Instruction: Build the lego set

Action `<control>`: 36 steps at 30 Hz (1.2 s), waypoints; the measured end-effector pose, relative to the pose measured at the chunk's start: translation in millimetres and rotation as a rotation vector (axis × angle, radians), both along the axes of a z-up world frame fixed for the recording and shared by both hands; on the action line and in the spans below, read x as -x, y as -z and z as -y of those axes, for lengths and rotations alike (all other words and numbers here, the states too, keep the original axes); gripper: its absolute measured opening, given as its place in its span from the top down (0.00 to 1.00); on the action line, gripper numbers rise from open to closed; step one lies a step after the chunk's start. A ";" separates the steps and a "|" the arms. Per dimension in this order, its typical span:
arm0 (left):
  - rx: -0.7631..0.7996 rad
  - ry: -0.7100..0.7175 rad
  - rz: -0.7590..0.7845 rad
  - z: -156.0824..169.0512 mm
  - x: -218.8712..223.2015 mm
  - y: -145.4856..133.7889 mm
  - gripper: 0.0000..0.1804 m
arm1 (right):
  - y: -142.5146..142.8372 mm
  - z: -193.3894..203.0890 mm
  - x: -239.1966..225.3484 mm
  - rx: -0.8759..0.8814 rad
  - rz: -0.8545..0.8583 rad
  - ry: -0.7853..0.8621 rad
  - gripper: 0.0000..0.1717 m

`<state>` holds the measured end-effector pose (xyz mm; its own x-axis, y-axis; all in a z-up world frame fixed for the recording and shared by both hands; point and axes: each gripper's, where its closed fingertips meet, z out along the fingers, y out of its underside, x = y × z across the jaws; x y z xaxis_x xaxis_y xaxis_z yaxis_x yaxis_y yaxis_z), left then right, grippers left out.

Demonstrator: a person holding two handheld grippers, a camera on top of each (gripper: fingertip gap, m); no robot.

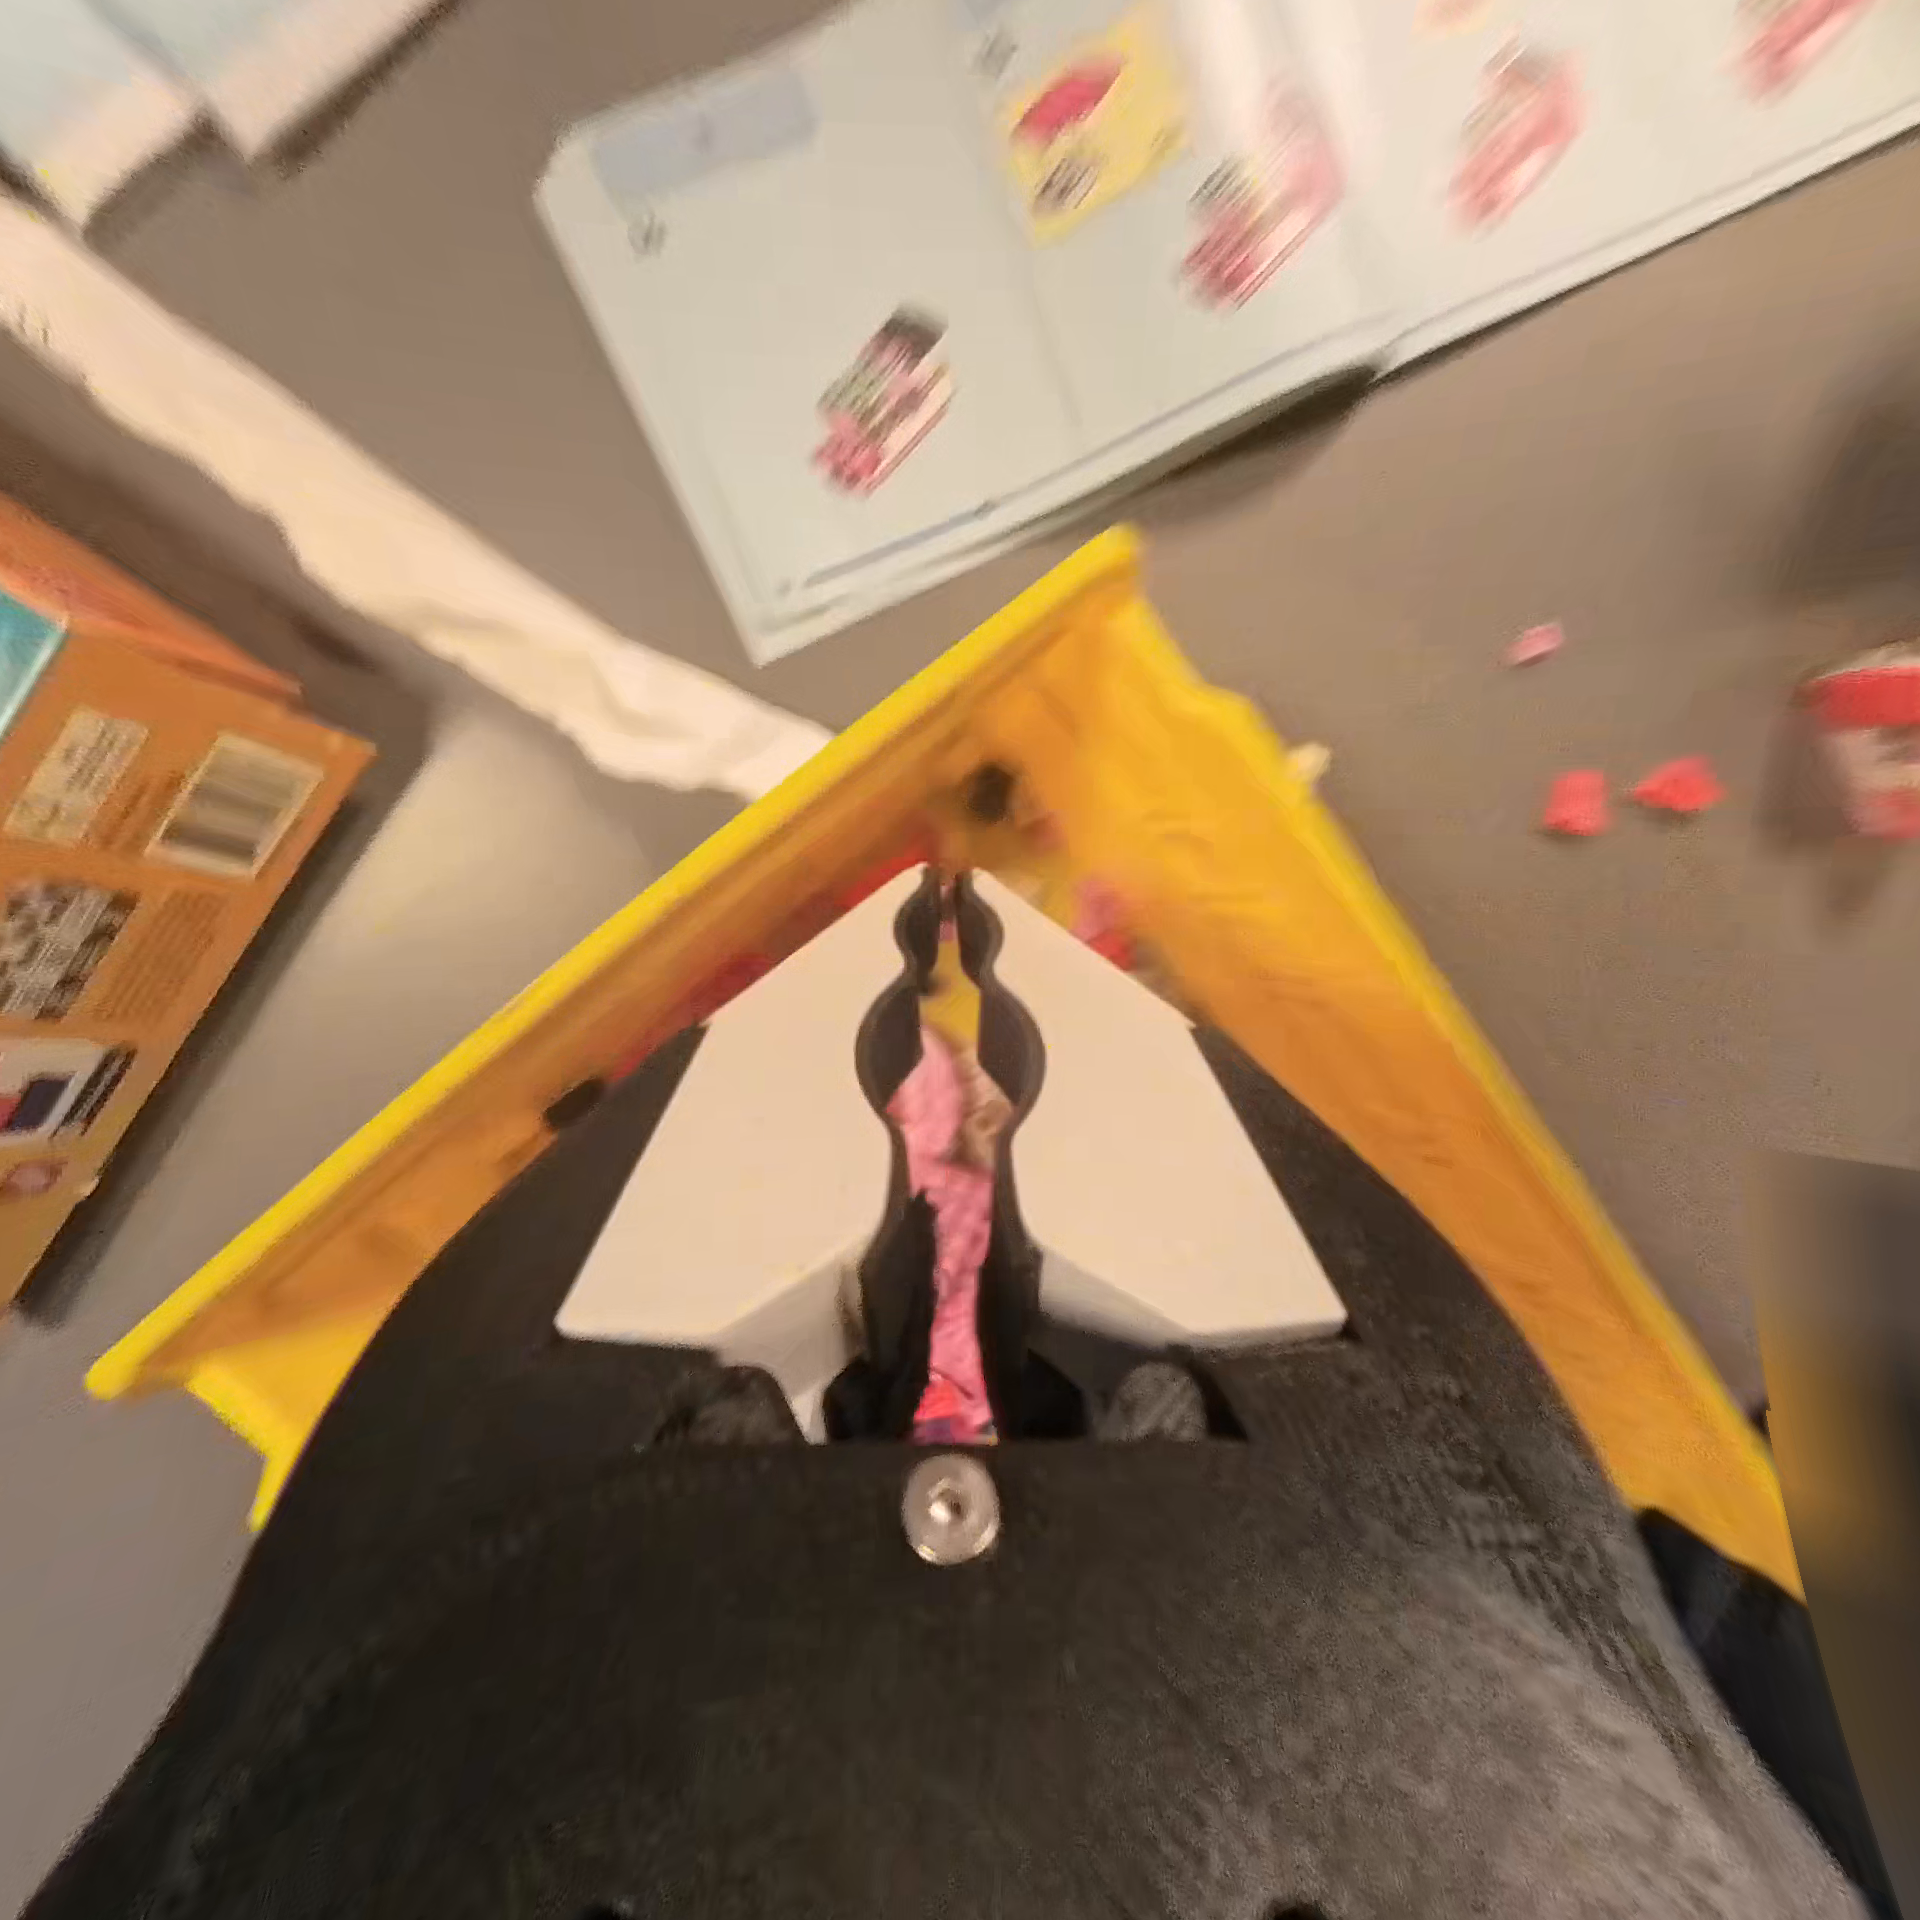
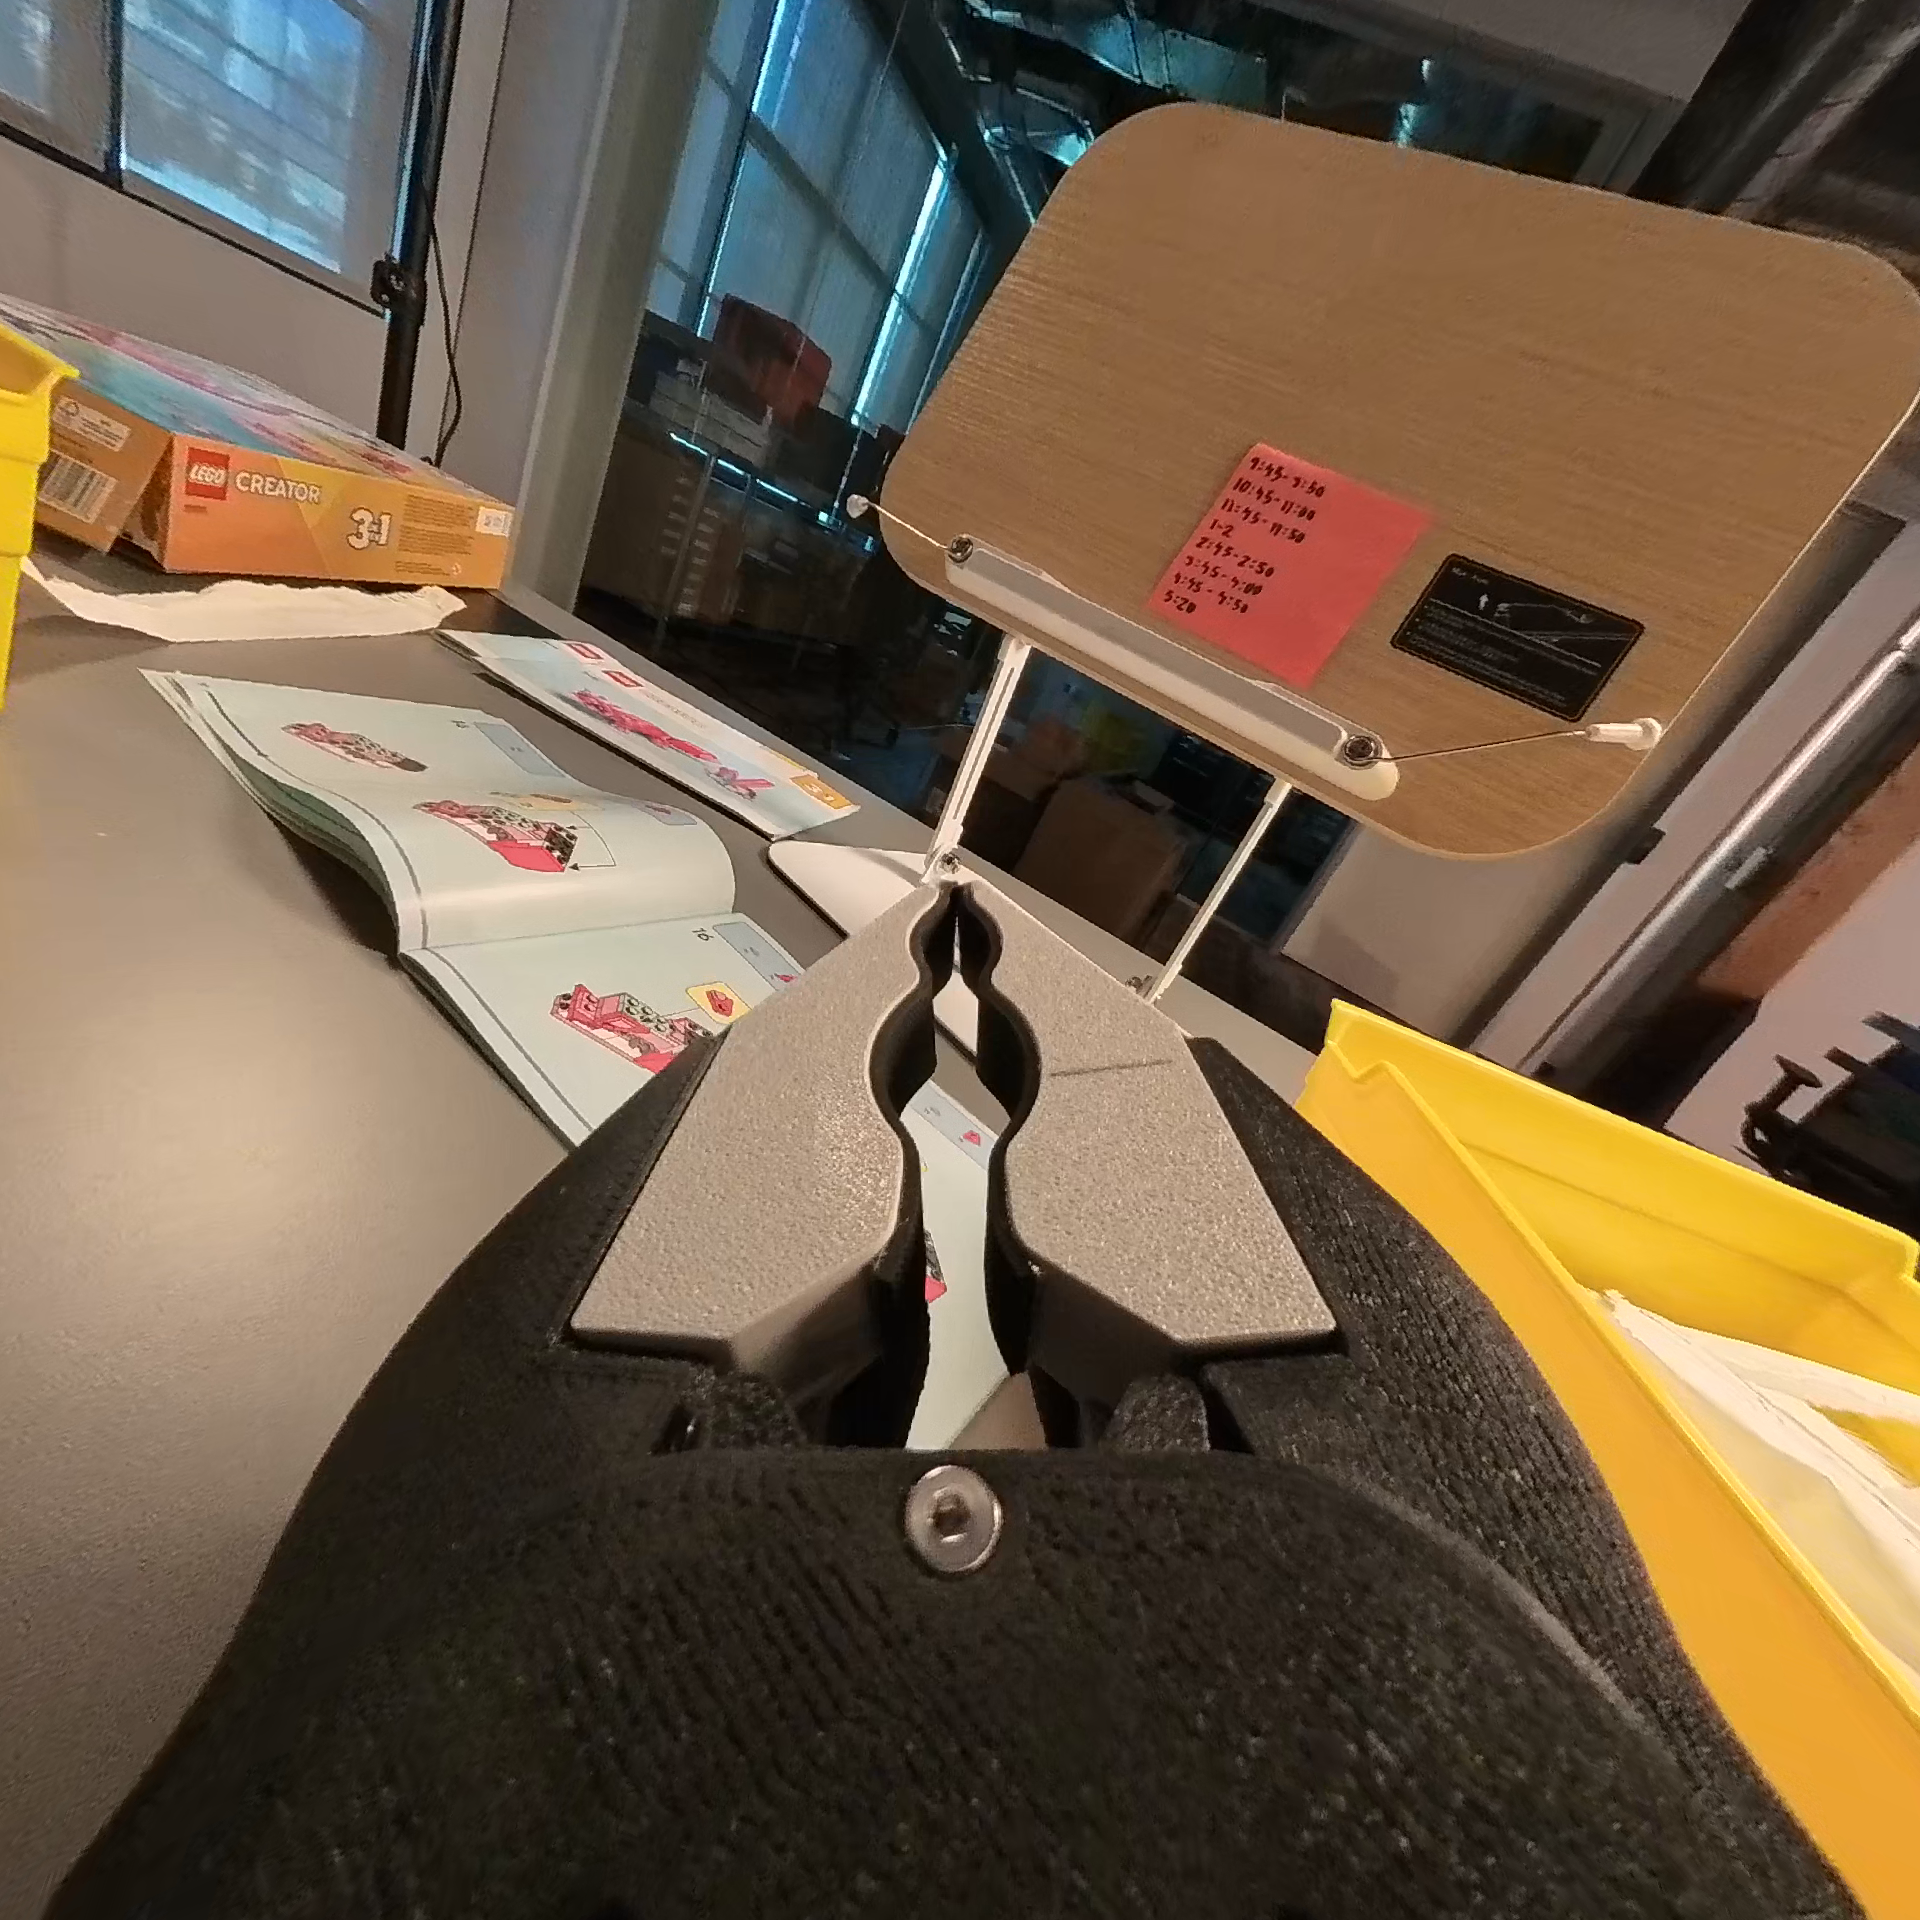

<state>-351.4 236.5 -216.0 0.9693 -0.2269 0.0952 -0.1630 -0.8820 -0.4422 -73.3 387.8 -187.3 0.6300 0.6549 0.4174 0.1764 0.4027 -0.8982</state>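
Though blur smears the left wrist view, the left gripper (image 1: 948,894) reads as closed, tips nearly meeting over the near corner of a yellow bin (image 1: 1299,935); pink pieces (image 1: 951,1174) show through the slot between the fingers, down inside the bin. A pink fleck sits right at the tips, but whether it is pinched or merely lies below cannot be told. Beyond the bin: an open booklet (image 1: 935,260), a white paper strip (image 1: 416,561), an orange box (image 1: 156,831) and red bits (image 1: 1579,805) loose on the grey table (image 1: 1455,1039). Judged by look, the pink pieces are small, hard, light plastic, likely slick and prone to skitter; best taken across two flat opposite sides, squarely. The right gripper (image 2: 951,891) is closed on nothing, tips together, held low above the booklet (image 2: 499,883), pointing at the foot of a wooden board on a stand (image 2: 1403,468), with a second yellow bin (image 2: 1558,1247) just beside it on the right
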 end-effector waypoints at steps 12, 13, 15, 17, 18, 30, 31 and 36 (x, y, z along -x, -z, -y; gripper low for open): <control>0.150 0.478 0.242 -15.4 -218.7 -5.7 0.99 | -7.3 2.2 -4.9 0.012 -0.066 -0.029 1.00; 0.185 0.489 0.231 -19.1 -226.7 5.5 0.99 | -7.7 2.9 -4.8 0.011 -0.068 -0.033 1.00; 0.254 0.499 0.231 -25.7 -238.5 25.8 0.99 | -8.2 3.4 -4.8 0.011 -0.071 -0.038 1.00; 0.302 0.496 0.252 -31.7 -247.3 41.2 0.99 | -8.8 3.2 -5.1 0.015 -0.079 -0.041 1.00; 0.320 0.496 0.256 -34.0 -250.3 47.6 0.99 | -9.2 2.9 -5.5 0.017 -0.083 -0.042 1.00; 0.336 0.406 0.141 -50.6 -243.8 77.2 0.99 | -11.9 -0.9 -9.2 0.043 -0.125 -0.043 1.00; 0.333 0.398 0.143 -50.7 -243.9 77.6 0.99 | -11.9 -0.9 -9.3 0.043 -0.126 -0.043 1.00; 0.231 0.344 0.131 -58.7 -241.0 75.3 0.96 | -12.7 -1.2 -10.4 0.045 -0.133 -0.042 1.00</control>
<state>-110.4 295.2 -291.3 0.8173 -0.4930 0.2984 -0.4204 -0.8642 -0.2764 -62.9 389.0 -174.6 0.6498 0.6979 0.3011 0.0382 0.3657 -0.9300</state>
